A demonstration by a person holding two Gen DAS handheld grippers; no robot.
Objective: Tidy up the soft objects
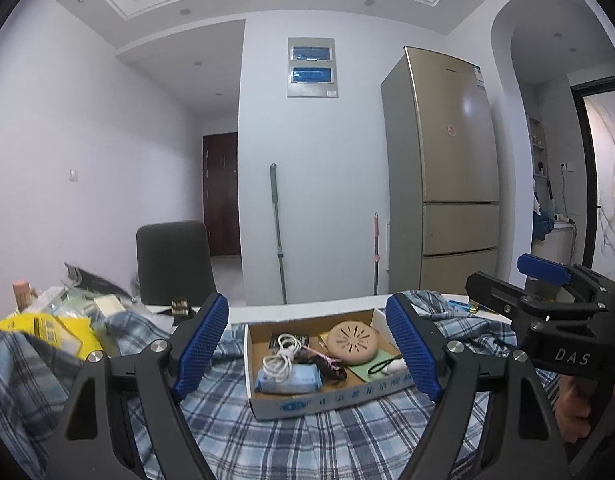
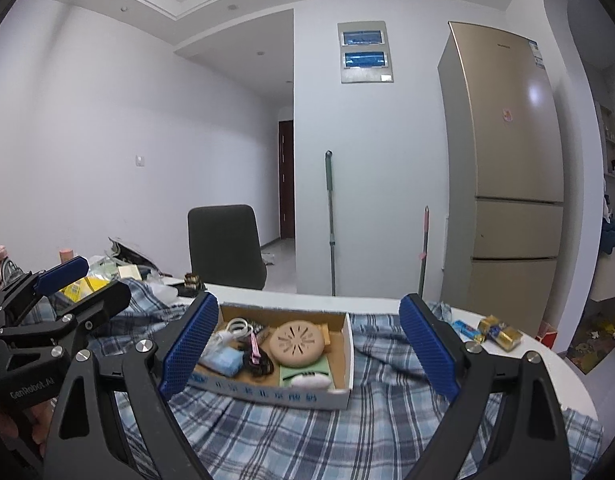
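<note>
Both tongs, the left tongs [image 1: 307, 350] and the right tongs [image 2: 309, 350], stand wide apart with nothing between their blue pads, hovering just above the plaid cloth [image 1: 307, 436] that drapes the table [image 2: 527, 354]. At twelve o'clock from the left tongs sits a shallow cardboard box [image 1: 331, 402] holding a blue tissue pack [image 1: 289, 380], a white cable [image 1: 281, 354] and a round beige pad [image 1: 353, 344]. I judge the cloth light, limp and prone to sliding, so it is best pinched at a raised fold near an edge, while the tissue pack should squash easily and wants a gentle grip across its narrow sides.
</note>
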